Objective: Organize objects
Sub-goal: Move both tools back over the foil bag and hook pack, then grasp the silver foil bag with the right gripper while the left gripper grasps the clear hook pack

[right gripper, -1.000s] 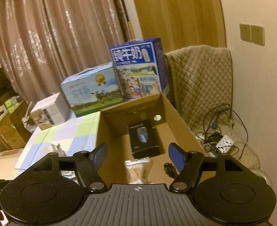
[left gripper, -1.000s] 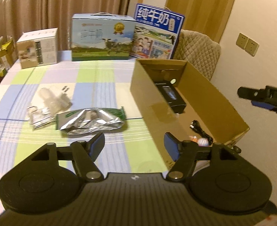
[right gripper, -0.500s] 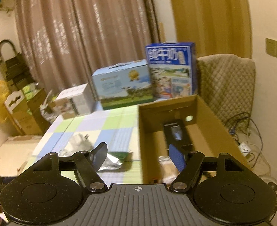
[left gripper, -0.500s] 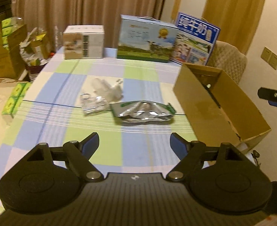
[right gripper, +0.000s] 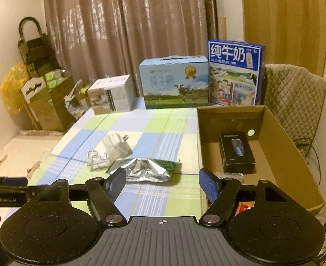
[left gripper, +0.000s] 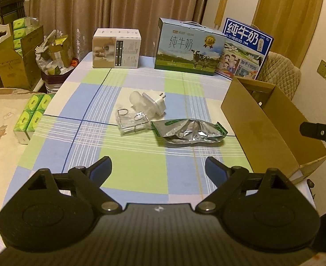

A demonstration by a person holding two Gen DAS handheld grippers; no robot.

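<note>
Worktop [left gripper: 140, 168] covered by a smooth cloth checked in pale blue, green and cream. Near its middle lie three loose items: a crumpled foil pouch [left gripper: 188, 133] of silver film with green printed ends, lying flat; just to its left a bent wire rack [left gripper: 130, 122] in clear wrapping; and, touching that rack on its far side, a white plastic plug adapter [left gripper: 150, 104] with two metal prongs and a translucent rounded body. At the worktop's right edge stands an open, rectangular corrugated cardboard box [right gripper: 271, 133] with plain brown walls; on its floor rests a glossy black product carton [right gripper: 237, 153], and a crinkled clear packet shows partly at the near end. Along the far edge stand three printed cartons: a white cube-shaped box [left gripper: 116, 48], a light-blue milk carton with handle [left gripper: 188, 47] and a dark-blue milk carton [left gripper: 245, 48] leaning behind it. A quilted chair back [right gripper: 293, 97] stands beyond the box. Left gripper [left gripper: 158, 168]: jaws spread wide, holding nothing, raised above the near worktop short of the pouch. Right gripper [right gripper: 163, 180]: jaws likewise wide apart and empty, poised over the near corner where pouch and box wall meet.
</note>
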